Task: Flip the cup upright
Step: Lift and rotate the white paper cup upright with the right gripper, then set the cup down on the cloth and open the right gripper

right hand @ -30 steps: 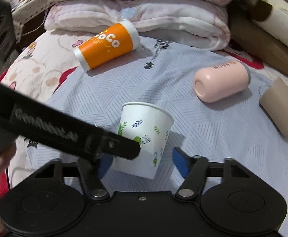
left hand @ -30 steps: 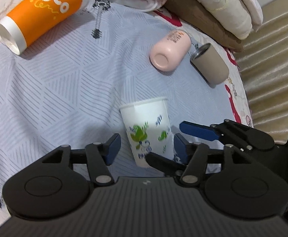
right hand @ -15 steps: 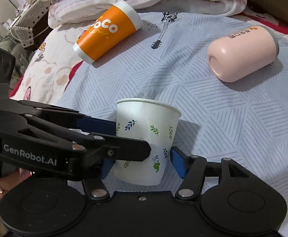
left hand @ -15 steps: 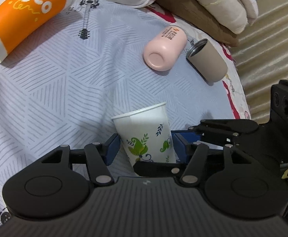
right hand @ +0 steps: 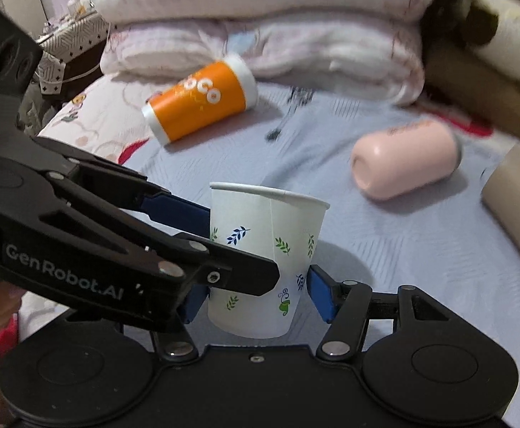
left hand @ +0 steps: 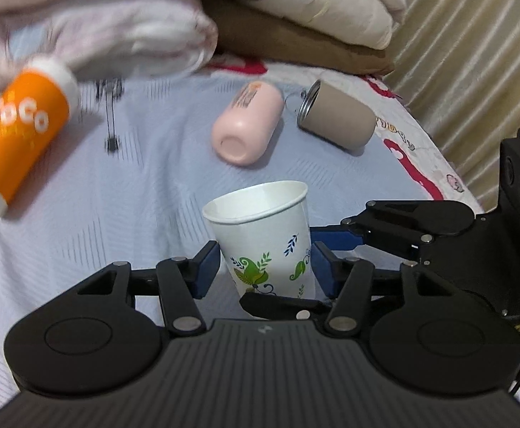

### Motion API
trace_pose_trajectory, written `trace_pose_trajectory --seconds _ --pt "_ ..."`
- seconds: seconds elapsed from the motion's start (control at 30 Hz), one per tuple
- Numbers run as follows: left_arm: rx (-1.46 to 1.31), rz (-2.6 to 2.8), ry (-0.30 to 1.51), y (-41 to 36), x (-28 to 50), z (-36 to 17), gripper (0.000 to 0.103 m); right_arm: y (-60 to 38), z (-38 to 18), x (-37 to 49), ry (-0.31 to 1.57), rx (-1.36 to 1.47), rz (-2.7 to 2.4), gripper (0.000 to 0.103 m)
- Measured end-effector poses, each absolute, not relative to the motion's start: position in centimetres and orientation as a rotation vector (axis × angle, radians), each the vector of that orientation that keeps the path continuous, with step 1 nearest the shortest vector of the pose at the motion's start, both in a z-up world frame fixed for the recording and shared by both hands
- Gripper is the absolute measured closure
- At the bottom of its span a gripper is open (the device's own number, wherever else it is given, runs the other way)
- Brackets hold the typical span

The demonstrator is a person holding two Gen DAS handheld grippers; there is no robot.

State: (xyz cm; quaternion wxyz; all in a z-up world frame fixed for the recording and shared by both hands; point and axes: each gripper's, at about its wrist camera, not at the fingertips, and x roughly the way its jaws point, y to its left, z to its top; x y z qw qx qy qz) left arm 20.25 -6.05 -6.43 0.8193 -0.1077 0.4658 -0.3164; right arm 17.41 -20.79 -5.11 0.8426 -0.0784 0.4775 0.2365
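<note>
A white paper cup (left hand: 265, 235) with green and blue leaf prints stands nearly upright, mouth up, on the grey striped bedsheet. It also shows in the right wrist view (right hand: 265, 249). My left gripper (left hand: 265, 267) has its blue pads on both sides of the cup's lower body. My right gripper (right hand: 256, 294) also brackets the cup's lower part from the other side, its pads close to the cup wall. Each gripper crosses the other's view.
An orange cup (left hand: 14, 132) lies on its side at the left. A pink tumbler (left hand: 247, 126) and a tan tumbler (left hand: 338, 121) lie on their sides beyond the paper cup. Folded blankets (right hand: 260, 18) sit behind. The bed edge and a curtain (left hand: 473, 53) are to the right.
Both grippers and the cup have tilted up, so the cup now stands nearly upright and more of the blankets shows. The other cups have not moved.
</note>
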Motion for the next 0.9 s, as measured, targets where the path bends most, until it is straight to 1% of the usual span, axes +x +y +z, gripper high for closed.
trace_pose_trajectory --seconds 0.13,0.4,0.6,0.9 --pt "-0.127 -0.652 0.871 -6.4 19.2 -5.3 0.048 -20.1 -5.4 16.4 0.844 -0.222 0.474 0.038" --pt "-0.084 -0.644 0.764 -6.2 18.6 -5.5 0.048 -18.8 -7.8 16.1 0.641 -0.338 0.424 0.038" --pt "-0.095 -0.639 0.761 -6.5 19.0 -6.6 0.048 -18.9 -8.8 17.0 0.641 -0.337 0.424 0.038" --pt "-0.107 -0.63 0.783 -6.6 19.4 -8.0 0.048 -19.5 -9.9 17.2 0.695 -0.268 0.428 0.038"
